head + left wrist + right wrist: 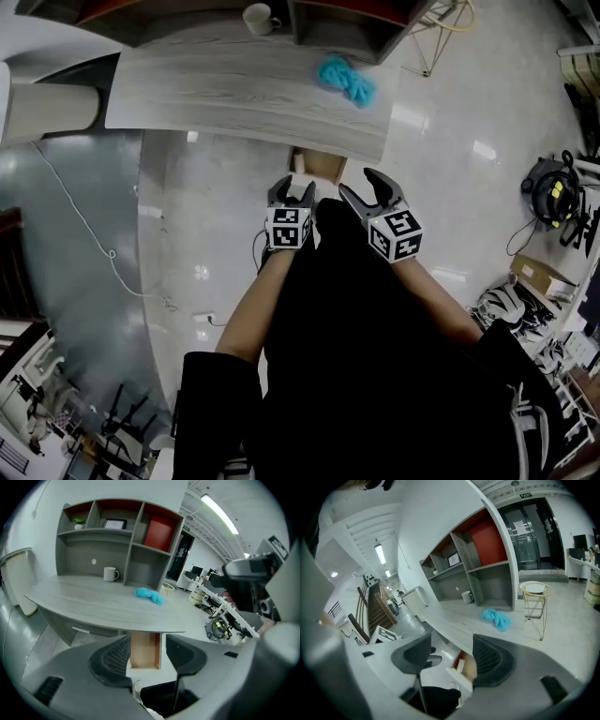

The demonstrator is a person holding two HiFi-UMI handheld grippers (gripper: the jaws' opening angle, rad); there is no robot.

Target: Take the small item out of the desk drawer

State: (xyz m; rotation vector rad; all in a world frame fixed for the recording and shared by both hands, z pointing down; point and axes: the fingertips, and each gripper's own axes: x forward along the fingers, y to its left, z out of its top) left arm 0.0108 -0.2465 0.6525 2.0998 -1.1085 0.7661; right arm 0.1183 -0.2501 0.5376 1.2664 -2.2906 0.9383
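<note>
Small item (461,665): pale piece at left side of open drawer. Long axis looks roughly upright; shape unclear, which way it points can't be told.
Drawer (322,167): pulled out from under desk (234,89) front edge, twd person.
L gripper (292,190): jaws apart, empty, just short of drawer.
R gripper (364,187): jaws apart, empty, beside L.
Desk top: mug (259,18), blue cloth (347,80).

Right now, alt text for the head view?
Seen from above, the left hand-held gripper and right hand-held gripper, both open and empty, are held toward an open wooden drawer under the edge of a grey desk. A blue cloth and a white mug sit on the desk.
</note>
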